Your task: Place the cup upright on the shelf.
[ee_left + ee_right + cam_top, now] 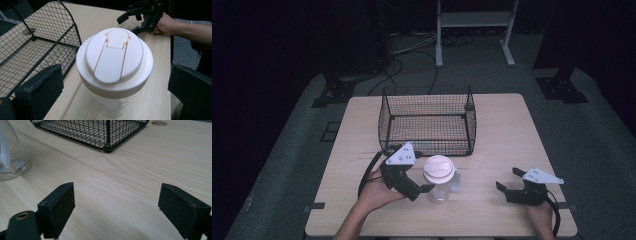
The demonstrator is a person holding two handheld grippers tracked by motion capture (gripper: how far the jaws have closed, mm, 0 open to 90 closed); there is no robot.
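Observation:
A clear plastic bottle with a white flip-top lid stands upright on the wooden table, just in front of a black wire basket. My left gripper is open, with one jaw on either side of the bottle. In the left gripper view the lid sits between the jaws of that gripper with a gap on both sides. My right gripper rests open near the table's front right, holding nothing. The right gripper view shows its gripper over bare wood and the bottle's base at far left.
The empty basket stands close to the left of the bottle in the left gripper view, and its corner lies ahead in the right gripper view. A small round hole marks the tabletop. A white metal stand and cables lie on the floor beyond.

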